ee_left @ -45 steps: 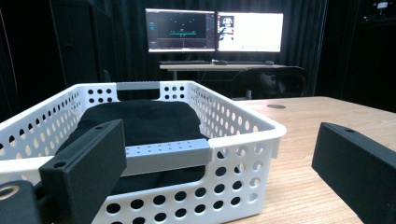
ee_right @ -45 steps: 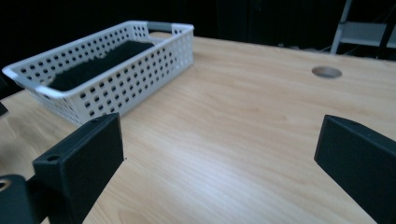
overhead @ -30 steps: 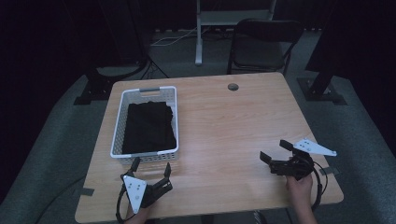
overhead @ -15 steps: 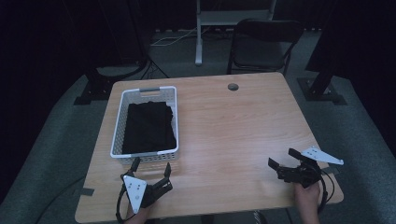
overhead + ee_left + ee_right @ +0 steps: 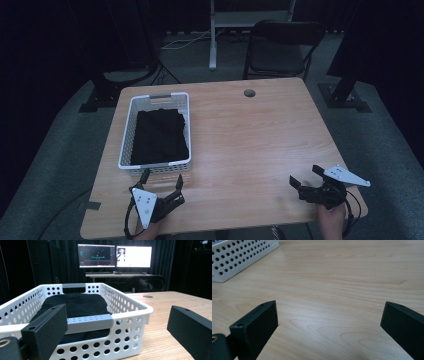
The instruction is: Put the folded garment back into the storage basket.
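A white perforated basket [image 5: 126,142] stands on the left half of the wooden table [image 5: 250,140], holding a folded black cloth [image 5: 159,136]. My left gripper [image 5: 162,179] rests at the table's front edge just in front of the basket, jaws wide open and empty. In the left gripper view the basket [image 5: 130,315] and the black cloth [image 5: 75,303] sit right ahead between the jaws. My right gripper [image 5: 306,176] is low over the front right corner of the table, open, pointing left. Bare wood lies between its jaws in the right gripper view, with a basket corner [image 5: 239,257] at the top left.
A round cable hole [image 5: 249,93] sits near the table's far edge. A black folding chair [image 5: 280,45] stands behind the table. Two lit monitors [image 5: 115,256] on a desk show far off. Dark floor surrounds the table.
My right gripper has drawn back toward the front right corner of the table and dropped lower. The left gripper and the basket have stayed put.
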Available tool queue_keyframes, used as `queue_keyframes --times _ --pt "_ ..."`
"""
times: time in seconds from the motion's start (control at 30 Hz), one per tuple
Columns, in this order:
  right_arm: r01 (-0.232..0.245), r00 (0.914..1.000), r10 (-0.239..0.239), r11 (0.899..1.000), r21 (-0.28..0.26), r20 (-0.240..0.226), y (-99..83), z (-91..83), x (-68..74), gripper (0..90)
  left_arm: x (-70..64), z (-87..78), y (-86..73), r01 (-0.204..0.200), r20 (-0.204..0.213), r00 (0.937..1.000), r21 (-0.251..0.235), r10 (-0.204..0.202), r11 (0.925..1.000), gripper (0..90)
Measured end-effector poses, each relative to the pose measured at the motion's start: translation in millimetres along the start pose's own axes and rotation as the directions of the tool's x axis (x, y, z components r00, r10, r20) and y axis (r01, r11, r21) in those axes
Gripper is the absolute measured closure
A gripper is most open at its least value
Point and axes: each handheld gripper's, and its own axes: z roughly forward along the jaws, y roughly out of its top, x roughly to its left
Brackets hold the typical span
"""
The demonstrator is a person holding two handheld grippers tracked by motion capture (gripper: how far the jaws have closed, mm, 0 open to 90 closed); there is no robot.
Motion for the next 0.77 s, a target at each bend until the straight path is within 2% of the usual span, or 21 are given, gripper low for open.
queue_keyframes --times 0.2,0.47,0.77 --pt "0.034 0.9977 -0.034 0.999 0.003 0.058 0.0 2.4 5.6 1.3 0.0 -0.1 -0.1 0.0 0.0 1.0 -0.002 0.0 1.0 4.5" --pt "0.044 0.9974 -0.045 0.999 0.025 0.056 1.0 5.2 6.6 1.3 0.0 -0.2 -0.1 0.0 0.0 1.0 -0.003 0.0 1.0 4.5" --pt "0.03 0.9978 -0.032 0.999 0.03 0.058 1.3 5.9 5.1 1.4 0.0 -0.1 -0.1 0.0 0.0 1.0 0.0 0.0 1.0 4.5"
